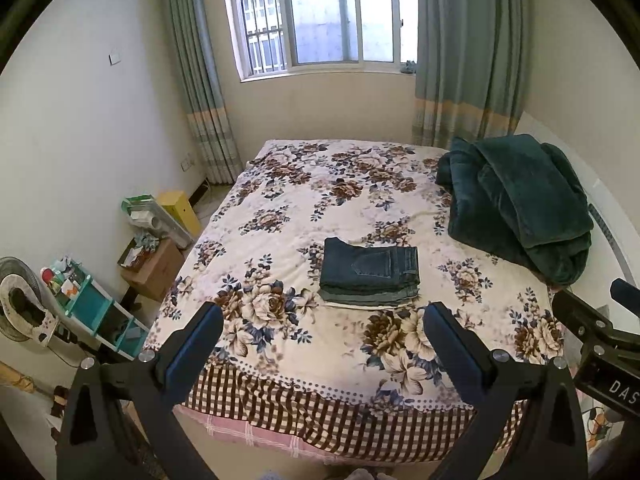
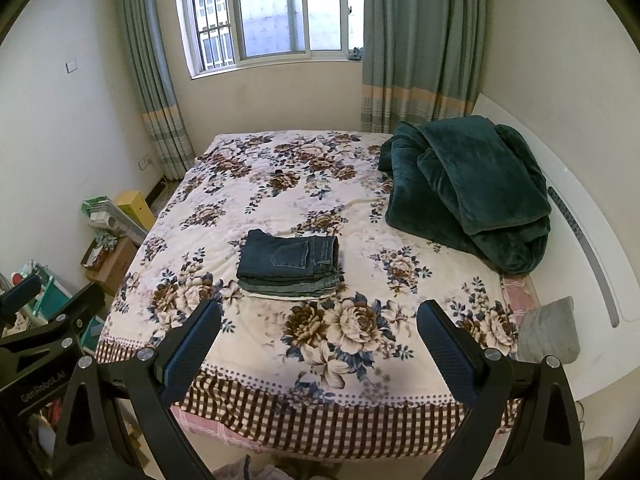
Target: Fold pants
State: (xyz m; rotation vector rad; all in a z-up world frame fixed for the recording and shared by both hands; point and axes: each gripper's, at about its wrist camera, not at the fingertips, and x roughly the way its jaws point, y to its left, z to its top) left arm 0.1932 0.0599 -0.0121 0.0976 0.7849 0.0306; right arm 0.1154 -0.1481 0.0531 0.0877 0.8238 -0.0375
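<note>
Dark blue jeans (image 1: 370,272) lie folded in a compact stack on the flowered bedspread (image 1: 280,216), near the middle of the bed; they also show in the right wrist view (image 2: 288,266). My left gripper (image 1: 322,320) is open and empty, held back over the bed's near edge, short of the jeans. My right gripper (image 2: 319,318) is open and empty too, at the same near edge. The right gripper's body (image 1: 600,344) shows at the right of the left wrist view, and the left gripper's body (image 2: 44,320) at the left of the right wrist view.
A dark green blanket (image 1: 516,200) is heaped on the bed's far right. Cardboard boxes (image 1: 152,264), a teal shelf (image 1: 92,312) and a fan (image 1: 20,304) crowd the floor on the left. A white headboard (image 2: 580,240) runs along the right. A window with curtains is behind.
</note>
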